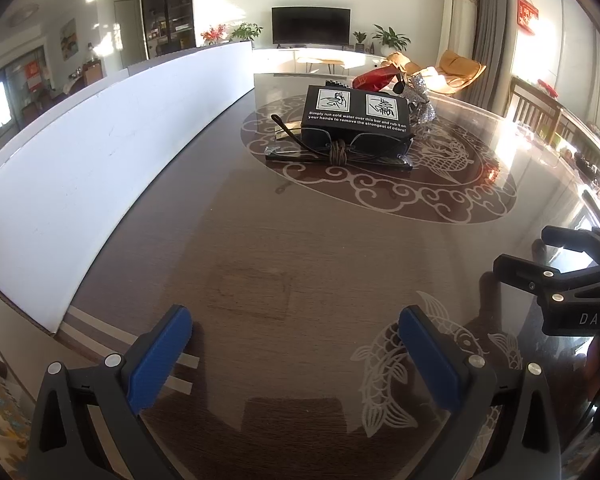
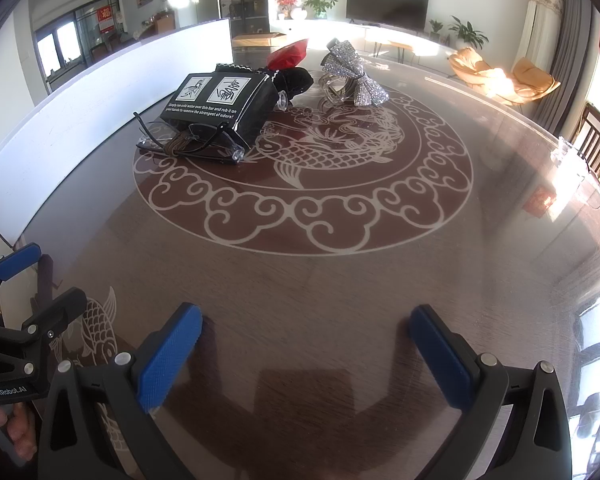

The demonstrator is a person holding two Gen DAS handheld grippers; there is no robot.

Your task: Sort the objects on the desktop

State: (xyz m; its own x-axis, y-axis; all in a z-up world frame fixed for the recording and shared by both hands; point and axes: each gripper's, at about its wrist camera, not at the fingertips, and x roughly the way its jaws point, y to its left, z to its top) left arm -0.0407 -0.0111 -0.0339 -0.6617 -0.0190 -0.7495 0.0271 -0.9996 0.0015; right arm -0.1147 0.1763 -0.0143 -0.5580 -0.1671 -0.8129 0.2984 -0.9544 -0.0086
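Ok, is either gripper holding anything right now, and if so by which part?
Nothing is held. The left gripper and the right gripper are both open above the bare table, well short of the black box and the glasses.

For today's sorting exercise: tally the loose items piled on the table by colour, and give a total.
Black: 3 (printed box, eyeglasses, dark fuzzy item)
Red: 1 (pouch)
Silver: 1 (sequin bow)
Clear: 1 (ring-shaped holder)
Total: 6
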